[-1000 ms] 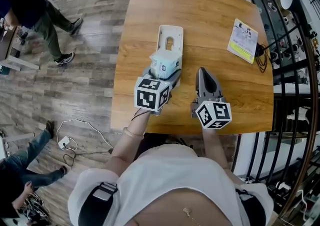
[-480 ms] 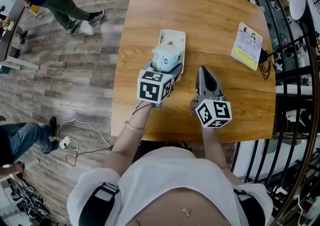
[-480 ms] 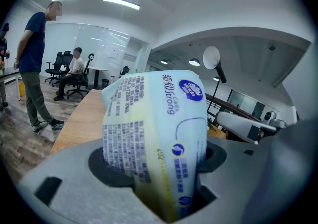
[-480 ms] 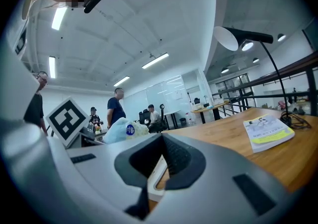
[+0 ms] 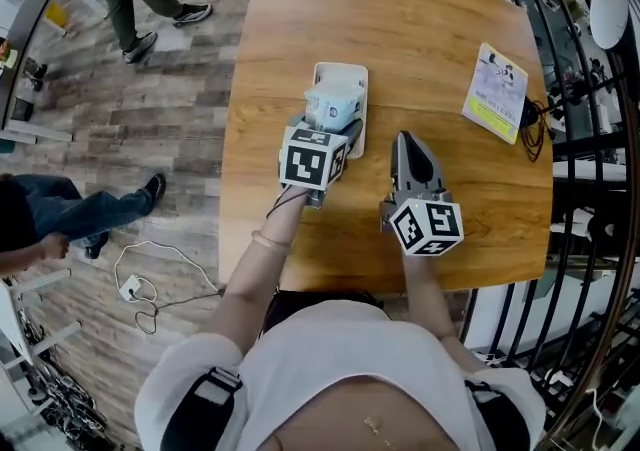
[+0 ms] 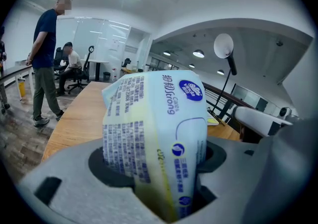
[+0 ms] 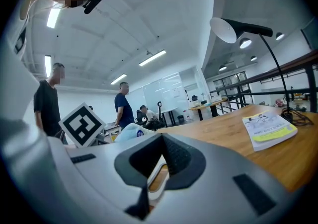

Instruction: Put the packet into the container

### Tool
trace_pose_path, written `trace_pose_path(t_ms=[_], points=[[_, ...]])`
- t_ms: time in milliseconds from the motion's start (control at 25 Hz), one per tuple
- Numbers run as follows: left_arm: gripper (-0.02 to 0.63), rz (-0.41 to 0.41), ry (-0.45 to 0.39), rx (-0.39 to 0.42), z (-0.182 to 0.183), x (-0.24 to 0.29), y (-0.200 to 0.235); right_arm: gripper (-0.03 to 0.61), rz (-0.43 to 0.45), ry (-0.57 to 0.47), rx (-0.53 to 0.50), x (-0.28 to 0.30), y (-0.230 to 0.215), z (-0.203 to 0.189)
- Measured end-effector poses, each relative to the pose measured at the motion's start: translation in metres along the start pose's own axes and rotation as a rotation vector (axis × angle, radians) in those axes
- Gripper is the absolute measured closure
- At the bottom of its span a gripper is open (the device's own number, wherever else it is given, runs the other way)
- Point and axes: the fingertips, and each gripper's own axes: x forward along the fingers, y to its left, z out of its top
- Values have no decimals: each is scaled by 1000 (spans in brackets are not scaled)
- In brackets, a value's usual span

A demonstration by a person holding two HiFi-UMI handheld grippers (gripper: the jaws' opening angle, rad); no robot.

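Observation:
A pale blue and yellow tissue packet (image 5: 332, 104) (image 6: 154, 133) stands upright between the pads of my left gripper (image 5: 329, 125) (image 6: 159, 166), which is shut on its lower half. In the head view the packet hangs over the near part of the white oblong container (image 5: 337, 72) on the wooden table (image 5: 420, 29). My right gripper (image 5: 405, 142) (image 7: 149, 188) rests to the right of the container, its jaws together and nothing in them. In the right gripper view the packet (image 7: 131, 131) and the left gripper's marker cube (image 7: 82, 124) show to the left.
A white and yellow booklet (image 5: 497, 84) (image 7: 271, 129) lies at the table's right edge beside a black cable (image 5: 527, 129). A desk lamp (image 7: 223, 29) and black railings (image 5: 590, 149) stand to the right. People walk on the wooden floor (image 5: 150, 149) to the left.
My left gripper has carried the packet away from me, from the container's near end to over it. The right gripper has stayed put. People on the floor have walked on.

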Motion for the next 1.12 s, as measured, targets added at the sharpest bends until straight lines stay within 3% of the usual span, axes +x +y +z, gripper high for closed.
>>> trace_pose_path(t_ms=[1120], points=[[284,34,187,-45,-25,49,26,568,-29,50,15,13,-18,-17]])
